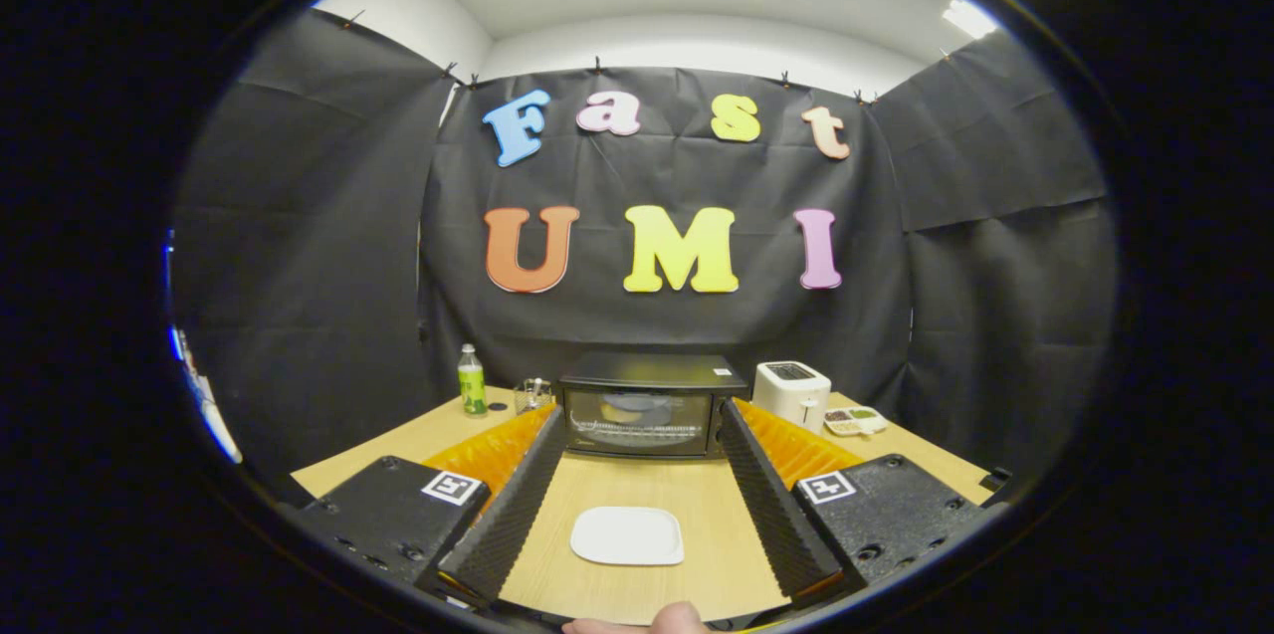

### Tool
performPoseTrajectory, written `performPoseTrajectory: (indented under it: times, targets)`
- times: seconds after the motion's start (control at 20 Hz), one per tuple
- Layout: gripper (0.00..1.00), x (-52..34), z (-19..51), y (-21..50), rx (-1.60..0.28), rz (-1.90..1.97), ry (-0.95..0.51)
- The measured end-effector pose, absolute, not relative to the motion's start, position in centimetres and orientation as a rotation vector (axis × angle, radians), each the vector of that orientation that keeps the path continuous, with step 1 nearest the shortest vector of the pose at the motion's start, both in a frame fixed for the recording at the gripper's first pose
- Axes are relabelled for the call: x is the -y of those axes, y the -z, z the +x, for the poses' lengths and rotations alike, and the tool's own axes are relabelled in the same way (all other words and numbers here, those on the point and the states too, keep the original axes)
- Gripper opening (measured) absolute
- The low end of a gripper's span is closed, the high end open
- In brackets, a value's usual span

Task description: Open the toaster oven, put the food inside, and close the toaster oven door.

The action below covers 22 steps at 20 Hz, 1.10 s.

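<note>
Spread tool (637, 515) around flat square plate (627, 535), boxy glass-fronted toaster oven (647, 405) beyond.

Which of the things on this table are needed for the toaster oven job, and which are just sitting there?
Needed:
- black toaster oven with glass door, door closed
- white square plate, between the fingers
- gripper, fingers open

Just sitting there:
- white pop-up toaster
- green-labelled plastic bottle
- small clear container
- small tray with compartments
</note>
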State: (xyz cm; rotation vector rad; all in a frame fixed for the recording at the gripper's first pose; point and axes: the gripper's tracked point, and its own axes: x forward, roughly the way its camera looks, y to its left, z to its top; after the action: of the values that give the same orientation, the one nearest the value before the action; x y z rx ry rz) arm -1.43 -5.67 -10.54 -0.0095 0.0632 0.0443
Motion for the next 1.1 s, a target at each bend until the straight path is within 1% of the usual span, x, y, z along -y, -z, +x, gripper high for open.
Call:
performPoseTrajectory:
  times: [0.4, 0.55, 1.1]
  targets:
    - [1.00, 6.1, -1.5, 9.4, -0.068, -0.016, -0.001]
    - [1.00, 4.7, -1.6, 9.5, -0.072, 0.000, -0.041]
    - [1.00, 3.4, -1.2, 8.8, -0.076, -0.028, -0.042]
